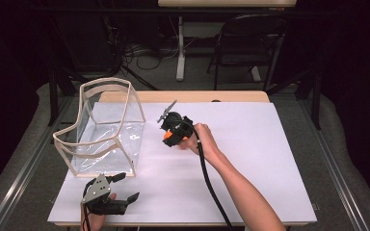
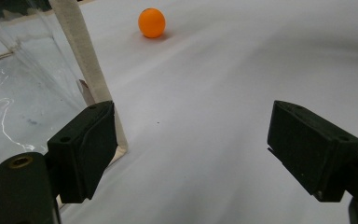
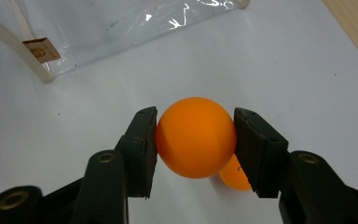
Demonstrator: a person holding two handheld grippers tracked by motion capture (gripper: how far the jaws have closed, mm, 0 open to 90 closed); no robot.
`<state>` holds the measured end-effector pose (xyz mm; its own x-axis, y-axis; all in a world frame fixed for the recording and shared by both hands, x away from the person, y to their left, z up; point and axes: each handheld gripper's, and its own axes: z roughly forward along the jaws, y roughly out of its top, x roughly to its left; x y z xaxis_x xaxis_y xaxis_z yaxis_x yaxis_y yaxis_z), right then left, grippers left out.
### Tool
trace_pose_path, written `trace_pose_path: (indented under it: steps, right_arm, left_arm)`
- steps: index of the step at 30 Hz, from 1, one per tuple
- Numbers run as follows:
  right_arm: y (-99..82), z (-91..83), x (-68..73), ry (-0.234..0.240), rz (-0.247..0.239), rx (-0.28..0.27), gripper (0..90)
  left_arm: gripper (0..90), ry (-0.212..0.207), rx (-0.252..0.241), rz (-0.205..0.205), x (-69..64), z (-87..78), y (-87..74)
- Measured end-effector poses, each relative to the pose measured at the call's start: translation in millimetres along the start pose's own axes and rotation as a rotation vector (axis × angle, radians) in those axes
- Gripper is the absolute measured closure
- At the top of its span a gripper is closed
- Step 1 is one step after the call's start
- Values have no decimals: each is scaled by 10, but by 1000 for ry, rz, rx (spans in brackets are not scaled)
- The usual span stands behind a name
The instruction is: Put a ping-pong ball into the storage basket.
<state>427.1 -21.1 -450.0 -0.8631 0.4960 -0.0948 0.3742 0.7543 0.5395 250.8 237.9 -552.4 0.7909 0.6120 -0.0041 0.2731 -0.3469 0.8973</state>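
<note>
My right gripper (image 3: pixel 195 145) is shut on an orange ball (image 3: pixel 193 126), both pads pressing its sides, a little above the white sheet. A second orange ball (image 3: pixel 237 181) lies on the sheet just under it, half hidden. In the high view the right gripper (image 1: pixel 172 134) hovers beside the right side of a clear plastic bag with cream trim (image 1: pixel 106 127). The left gripper (image 1: pixel 126 186) rests near the table's front left, just before the bag, jaws wide apart with nothing between them. Along its jaws (image 2: pixel 191 149) I see the bag's trim (image 2: pixel 81 51) and the lying ball (image 2: pixel 151 22) farther off.
A white sheet (image 1: pixel 250 159) covers most of the table, with a wooden strip (image 1: pixel 183 96) at its far edge. The right gripper's black cable (image 1: pixel 211 185) trails back over the sheet. A folding chair (image 1: pixel 248 43) and a desk leg (image 1: pixel 180 48) stand beyond the table.
</note>
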Motion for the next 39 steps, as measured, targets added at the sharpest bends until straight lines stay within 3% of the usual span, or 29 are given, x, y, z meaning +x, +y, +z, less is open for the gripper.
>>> trace_pose_path:
  steps: [39]
  right_arm:
    - [323,-211,-29,-11,-36,-6,510]
  left_arm:
    - [160,-4,4,-1,4,8,-3]
